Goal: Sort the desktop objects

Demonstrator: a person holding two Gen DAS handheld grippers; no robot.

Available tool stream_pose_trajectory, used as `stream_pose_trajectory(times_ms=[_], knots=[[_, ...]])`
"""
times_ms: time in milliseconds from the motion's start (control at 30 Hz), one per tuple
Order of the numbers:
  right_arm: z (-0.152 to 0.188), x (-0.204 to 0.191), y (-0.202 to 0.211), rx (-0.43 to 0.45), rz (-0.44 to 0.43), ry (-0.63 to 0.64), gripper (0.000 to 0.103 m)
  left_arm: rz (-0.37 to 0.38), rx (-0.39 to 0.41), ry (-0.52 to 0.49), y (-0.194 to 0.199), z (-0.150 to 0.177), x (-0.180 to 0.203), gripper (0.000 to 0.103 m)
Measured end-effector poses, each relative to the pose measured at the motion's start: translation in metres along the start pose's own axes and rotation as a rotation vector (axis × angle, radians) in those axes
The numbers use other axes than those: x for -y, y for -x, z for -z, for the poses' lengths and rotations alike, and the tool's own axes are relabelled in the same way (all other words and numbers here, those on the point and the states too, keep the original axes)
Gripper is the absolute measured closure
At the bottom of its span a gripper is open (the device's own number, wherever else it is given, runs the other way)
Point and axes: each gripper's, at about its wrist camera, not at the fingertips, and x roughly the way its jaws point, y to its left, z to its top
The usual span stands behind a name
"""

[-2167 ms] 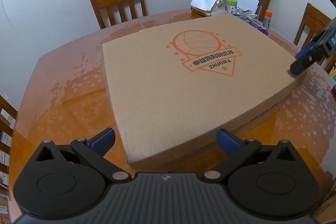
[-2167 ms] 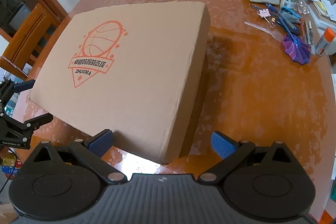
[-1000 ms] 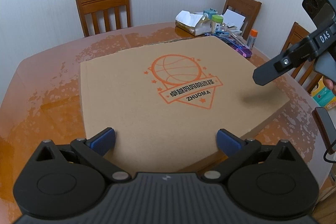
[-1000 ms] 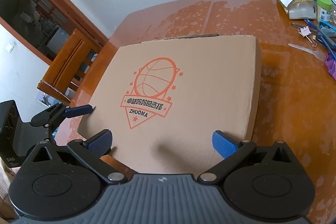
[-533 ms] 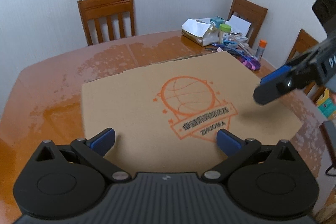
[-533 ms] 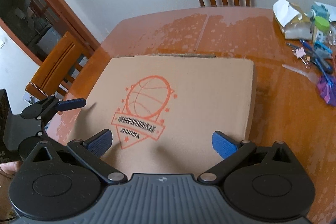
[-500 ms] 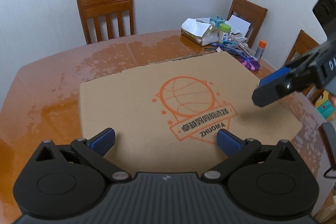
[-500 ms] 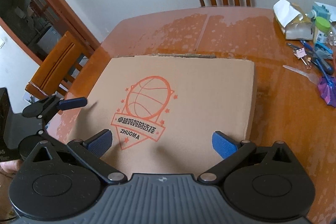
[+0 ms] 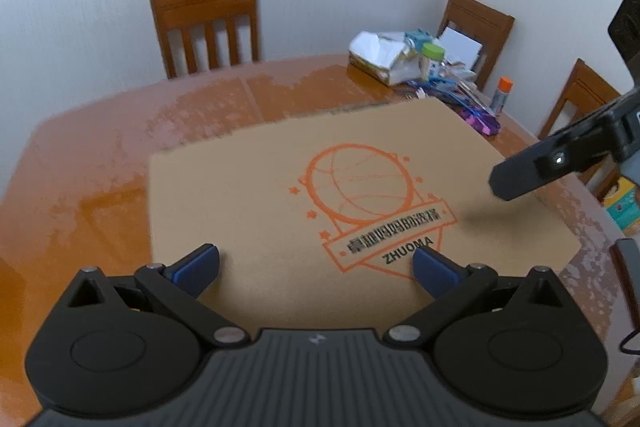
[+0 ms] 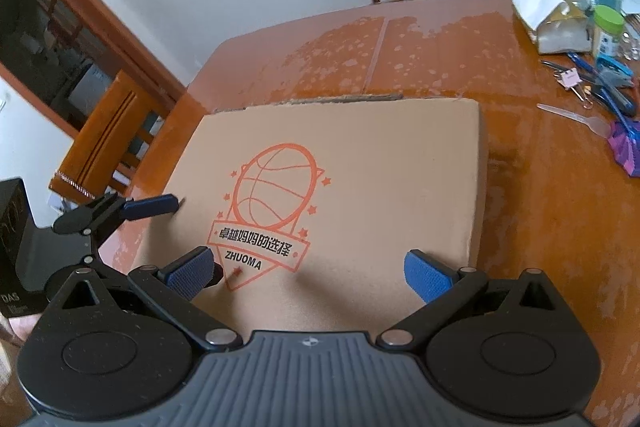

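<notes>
One cardboard box (image 9: 360, 187), three chairs (image 9: 206, 23), two tools (image 9: 316, 265).

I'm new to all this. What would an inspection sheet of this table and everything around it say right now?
Surface: glossy wooden table, blotchy finish.
Job's things: flat cardboard box with an orange basketball logo, lying closed.
Clutter: far corner holds a crumpled bag, green-lidded jar, binder clips, plastic spoon, purple item, orange-capped tube.
Grippers: left gripper and right gripper both open, empty, above the box.
Cables: dark cable at the right edge.
Surroundings: wooden chairs, white wall, doorway.
</notes>
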Motion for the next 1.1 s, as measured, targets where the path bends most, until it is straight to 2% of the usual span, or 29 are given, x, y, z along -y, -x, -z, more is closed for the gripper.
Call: stream_pose_trajectory(times_ms=[167, 300, 400, 567, 667, 800, 933, 1033, 1100], knots=[[0.013, 0.001, 0.022, 0.065, 0.058, -0.006, 0.000, -0.095, 0.117, -0.068, 0.033, 0.005, 0.007, 0.000], [0.033, 0.001, 0.040, 0.139, 0.163, -0.004, 0.000, -0.155, 0.139, -0.089, 0.055, 0.019, 0.009, 0.000], [0.053, 0.000, 0.045, 0.151, 0.228, -0.005, 0.000, -0.174, 0.143, -0.064, 0.066, 0.039, 0.010, 0.000], [0.087, -0.004, 0.049, 0.171, 0.279, -0.047, 0.000, -0.177, 0.104, 0.000, 0.070, 0.073, 0.015, 0.000], [0.103, -0.015, 0.052, 0.197, 0.287, -0.052, 0.000, -0.161, 0.144, 0.037, 0.077, 0.085, 0.022, 0.000], [0.120, -0.036, 0.049, 0.194, 0.345, 0.011, 0.000, -0.145, 0.204, 0.024, 0.086, 0.092, 0.030, 0.000], [0.130, -0.052, 0.051, 0.209, 0.347, 0.038, 0.000, -0.147, 0.231, 0.015, 0.093, 0.096, 0.035, 0.000], [0.132, -0.059, 0.056, 0.223, 0.345, 0.049, 0.000, -0.154, 0.247, 0.065, 0.099, 0.098, 0.035, 0.000], [0.133, -0.061, 0.060, 0.226, 0.343, 0.064, 0.000, -0.129, 0.239, 0.116, 0.099, 0.101, 0.032, 0.000]])
